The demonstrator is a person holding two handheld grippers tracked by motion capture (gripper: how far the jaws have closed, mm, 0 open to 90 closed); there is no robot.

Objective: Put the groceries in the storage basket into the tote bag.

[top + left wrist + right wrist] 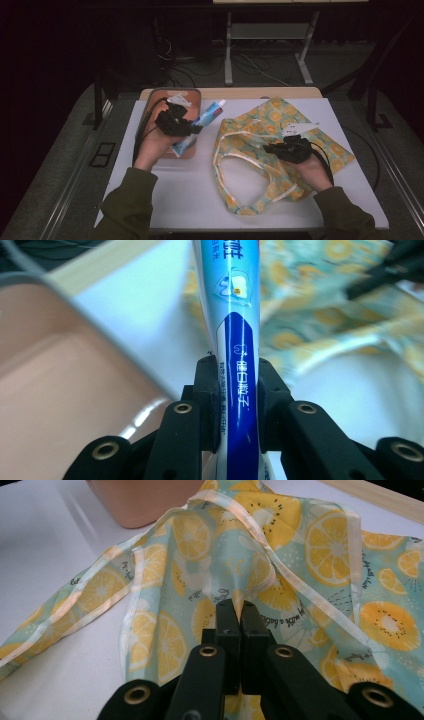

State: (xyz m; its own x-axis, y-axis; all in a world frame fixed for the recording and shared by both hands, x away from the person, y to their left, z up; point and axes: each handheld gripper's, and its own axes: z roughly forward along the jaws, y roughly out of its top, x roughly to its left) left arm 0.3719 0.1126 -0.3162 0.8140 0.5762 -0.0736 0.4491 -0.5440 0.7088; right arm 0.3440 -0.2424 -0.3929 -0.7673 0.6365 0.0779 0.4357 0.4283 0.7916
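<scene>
A blue and white toothpaste tube was clamped near its flat end between the jaws of the left gripper, with its cap end angled up and away over the right rim of a pink tray. In the left gripper view the tube ran straight up between the two black jaws. To the right, a fabric bag printed with lemon and kiwi slices was spread on the white table. Its cloth was pinched in the closed jaws of the right gripper, so one edge was lifted into a fold.
</scene>
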